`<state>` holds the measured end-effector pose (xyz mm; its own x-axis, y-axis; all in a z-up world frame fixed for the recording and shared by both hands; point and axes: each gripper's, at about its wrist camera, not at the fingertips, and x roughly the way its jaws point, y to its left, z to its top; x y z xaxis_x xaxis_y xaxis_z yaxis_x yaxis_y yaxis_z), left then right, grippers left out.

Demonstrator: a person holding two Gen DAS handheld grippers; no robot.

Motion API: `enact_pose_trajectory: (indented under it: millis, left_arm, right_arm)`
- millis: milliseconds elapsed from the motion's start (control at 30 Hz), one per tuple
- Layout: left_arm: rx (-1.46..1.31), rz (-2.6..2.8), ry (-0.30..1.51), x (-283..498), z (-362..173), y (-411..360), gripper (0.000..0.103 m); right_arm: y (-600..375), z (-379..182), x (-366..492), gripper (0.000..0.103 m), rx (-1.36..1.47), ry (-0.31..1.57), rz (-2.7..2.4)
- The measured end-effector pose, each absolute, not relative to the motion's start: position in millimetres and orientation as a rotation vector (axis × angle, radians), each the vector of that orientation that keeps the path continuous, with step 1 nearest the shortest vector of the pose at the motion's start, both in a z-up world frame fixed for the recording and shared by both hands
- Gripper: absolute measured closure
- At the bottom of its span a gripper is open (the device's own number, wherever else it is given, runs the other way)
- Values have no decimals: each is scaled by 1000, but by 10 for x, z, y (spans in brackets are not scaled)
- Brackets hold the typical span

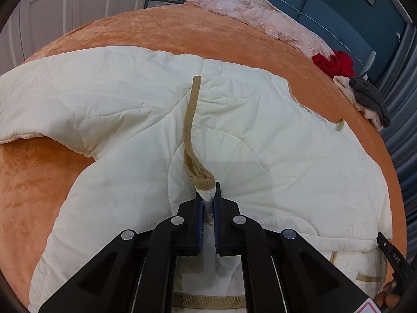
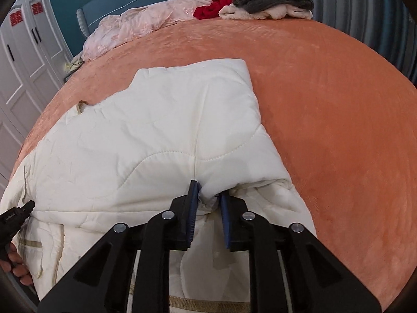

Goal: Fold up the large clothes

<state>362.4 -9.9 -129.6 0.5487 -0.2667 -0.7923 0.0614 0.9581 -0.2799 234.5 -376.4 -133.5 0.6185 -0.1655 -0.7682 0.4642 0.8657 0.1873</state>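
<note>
A cream quilted jacket lies spread on the orange bedspread, one sleeve reaching left, a tan trim strip running down its middle. My left gripper is shut on the jacket's tan-trimmed edge and lifts it slightly. In the right wrist view the same jacket lies on the bedspread. My right gripper is closed on a fold of the jacket's cream fabric, with a wider gap between its blue pads. The left gripper's body shows at the left edge.
A pink garment lies at the bed's far side by the blue headboard. A red cloth and a grey-and-cream pile lie at the right; they also show far off in the right wrist view. White wardrobe doors stand left.
</note>
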Motion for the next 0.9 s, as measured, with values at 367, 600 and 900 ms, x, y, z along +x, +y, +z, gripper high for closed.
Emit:
enact_pose_trajectory:
  millis: [367,600,900]
  left_arm:
    - [-201,-178,916,3502,-1320,-142,92]
    - [-211,-185,909,3500,-1341,-133,92]
    - [-257,-207,890,3495,-1387,-87,91]
  right_arm:
    - [-3243,-609,2171,78,209,667,-375]
    - [-3058,-1152,2612,76,258,814,-322]
    - [-2972,-1422,2619,76,228,826,-337]
